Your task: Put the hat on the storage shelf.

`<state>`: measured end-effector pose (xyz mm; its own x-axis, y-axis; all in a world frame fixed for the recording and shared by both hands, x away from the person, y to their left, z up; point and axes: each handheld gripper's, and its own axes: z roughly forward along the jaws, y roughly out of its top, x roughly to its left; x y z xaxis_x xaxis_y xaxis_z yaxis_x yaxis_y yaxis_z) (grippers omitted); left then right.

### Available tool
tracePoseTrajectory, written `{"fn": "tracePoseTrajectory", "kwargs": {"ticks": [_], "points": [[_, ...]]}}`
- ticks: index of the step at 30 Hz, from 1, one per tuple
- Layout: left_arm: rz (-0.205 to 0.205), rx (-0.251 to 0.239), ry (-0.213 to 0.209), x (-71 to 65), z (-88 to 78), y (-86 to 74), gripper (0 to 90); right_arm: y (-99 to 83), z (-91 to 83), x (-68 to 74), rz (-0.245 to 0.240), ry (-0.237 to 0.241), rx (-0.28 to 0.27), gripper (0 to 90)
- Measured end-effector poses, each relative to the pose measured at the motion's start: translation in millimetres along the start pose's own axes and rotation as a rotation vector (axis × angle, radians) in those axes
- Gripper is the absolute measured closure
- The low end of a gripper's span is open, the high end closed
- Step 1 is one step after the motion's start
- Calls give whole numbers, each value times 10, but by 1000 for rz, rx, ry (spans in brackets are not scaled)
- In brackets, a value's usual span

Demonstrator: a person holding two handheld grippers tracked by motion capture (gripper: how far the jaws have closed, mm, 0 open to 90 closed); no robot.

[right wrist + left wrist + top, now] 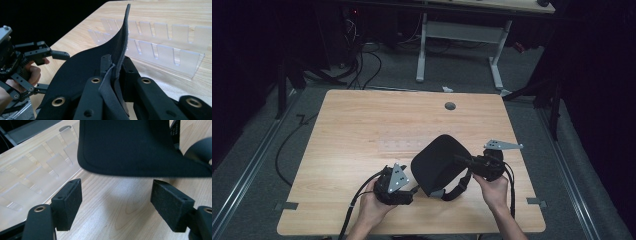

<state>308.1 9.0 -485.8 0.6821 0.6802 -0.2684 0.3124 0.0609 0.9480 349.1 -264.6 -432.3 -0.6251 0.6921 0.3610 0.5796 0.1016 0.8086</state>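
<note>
A black, floppy pad with a stitched edge [438, 162] hangs tilted above the wooden table [362, 125], right of middle near the front. My right gripper [462, 160] is shut on its right edge; in the right gripper view the pad [82, 67] stands pinched on edge in that gripper [115, 67]. My left gripper [414, 190] sits just left of and below the pad, open. In the left gripper view its pads [68, 200] stand wide apart with bare table between them, and the pad's lower edge [125, 145] hovers just beyond.
A clear plastic rack with upright slotted dividers [162, 47] lies on the table behind the pad [37, 167]. A round grommet hole [450, 106] marks the far side. Another desk's white legs [497, 60] and cables stand on the floor beyond.
</note>
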Motion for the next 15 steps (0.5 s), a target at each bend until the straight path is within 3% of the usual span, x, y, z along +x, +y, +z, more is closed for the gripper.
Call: {"fn": "tracePoseTrajectory", "kwargs": {"ticks": [15], "points": [[33,12,1,-42,27,2,273,13,113,84,-20,-12,55,824]]}}
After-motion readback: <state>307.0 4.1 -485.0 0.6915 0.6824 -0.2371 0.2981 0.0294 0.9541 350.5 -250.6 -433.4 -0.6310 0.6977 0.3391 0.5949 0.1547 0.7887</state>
